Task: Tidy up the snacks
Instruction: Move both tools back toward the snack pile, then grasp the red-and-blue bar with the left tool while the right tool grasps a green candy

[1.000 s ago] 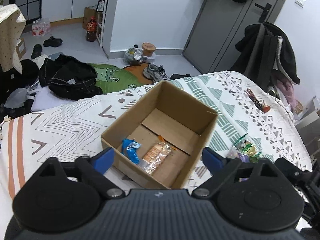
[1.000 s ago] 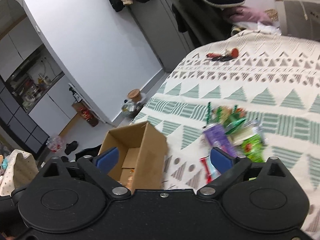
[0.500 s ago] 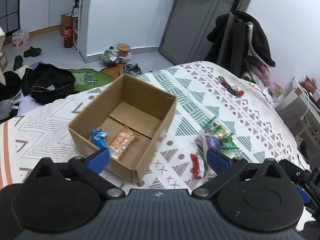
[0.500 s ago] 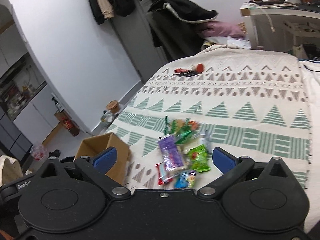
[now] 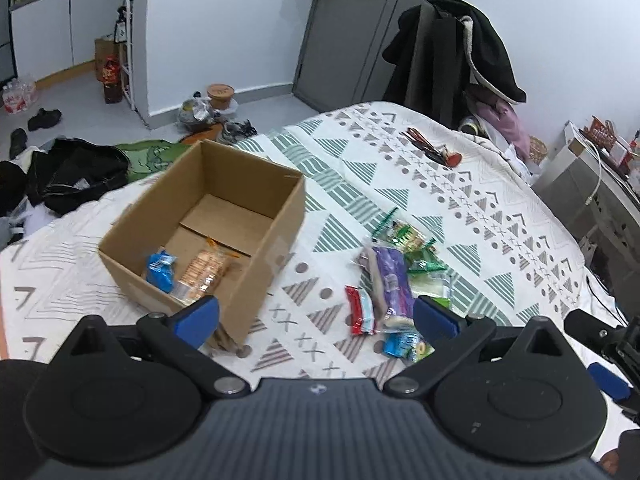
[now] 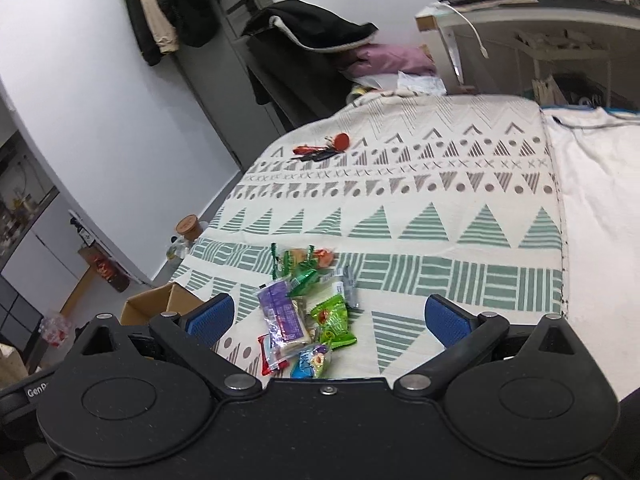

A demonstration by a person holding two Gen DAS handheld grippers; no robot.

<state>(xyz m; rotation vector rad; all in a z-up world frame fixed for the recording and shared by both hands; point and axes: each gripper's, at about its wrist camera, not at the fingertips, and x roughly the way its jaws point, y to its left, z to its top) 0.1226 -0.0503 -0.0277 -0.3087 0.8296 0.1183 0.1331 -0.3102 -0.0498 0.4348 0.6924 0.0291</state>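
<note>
The job looks barely under way: the cardboard box (image 5: 208, 236) sits open on the patterned bed cover (image 5: 472, 200), and only two packets lie in it, a blue packet (image 5: 161, 271) and a clear pack of orange crackers (image 5: 202, 274), both pushed toward its near corner with most of the floor bare. The rest of the snacks lie on the bed as a loose pile (image 6: 304, 312) just beside the box, to its right in the left wrist view: a purple packet (image 6: 280, 314), a red-and-white bar (image 5: 360, 310), bright green wrappers (image 6: 334, 320), a blue-green sachet (image 6: 312, 362) and some green-edged packs (image 6: 302, 266) at the far side, several overlapping. The left gripper (image 5: 316, 316) hovers with its fingers wide apart and nothing between them, over the gap between box and pile. The right gripper (image 6: 328, 316) is likewise spread and empty, held right over the pile. By my count most of the work is left, roughly the whole heap, packet by packet. A bunch of keys (image 6: 320, 148) lies well apart, further up the bed, and seems no part of it
</note>
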